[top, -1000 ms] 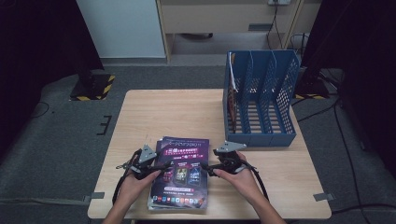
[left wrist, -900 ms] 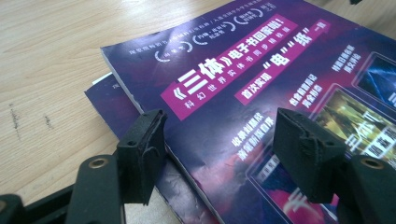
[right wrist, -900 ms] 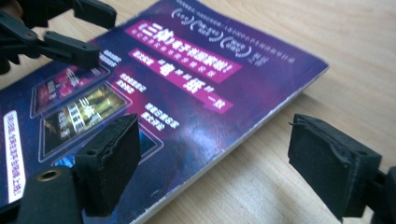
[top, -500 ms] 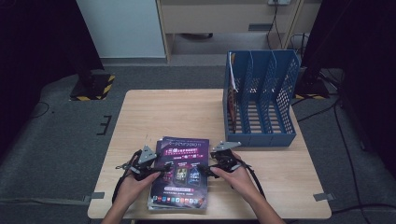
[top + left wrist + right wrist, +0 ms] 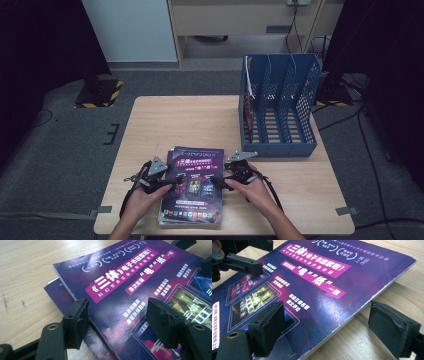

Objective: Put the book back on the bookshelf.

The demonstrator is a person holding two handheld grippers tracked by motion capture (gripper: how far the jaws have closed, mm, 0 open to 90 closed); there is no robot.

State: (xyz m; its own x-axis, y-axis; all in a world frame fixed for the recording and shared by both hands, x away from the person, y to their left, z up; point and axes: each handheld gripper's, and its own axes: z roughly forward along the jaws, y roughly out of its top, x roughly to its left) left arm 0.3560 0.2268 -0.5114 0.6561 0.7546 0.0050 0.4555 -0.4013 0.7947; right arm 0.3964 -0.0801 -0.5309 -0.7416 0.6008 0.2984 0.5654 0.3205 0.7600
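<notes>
Purple magazines stacked flat at the near edge of the wooden table, slightly left of centre, top copy shifted a little off the one beneath, so that a strip of the lower cover peeks out along the left side in the left gripper view. Glossy top cover printed with white characters on magenta bands and small framed pictures. Left gripper down at the stack's left edge, jaws apart, one pad over the edge and the lower copy, the other pad above the top cover; no squeeze on the pages visible, nothing gripped. Right gripper at the stack's right edge, jaws wide after having just been opening, one pad over the cover, the other pad out over bare wood beside the page edge, the edge lying between them without any pinch. Both hands low at the near side of the table, forearms entering from the bottom. Farther off, at the far right of the table, a blue file rack with upright perforated dividers, well apart from the stack, a thin brownish item standing in its leftmost slot. Beyond the table, grey floor, a pale cabinet and dark cables.
</notes>
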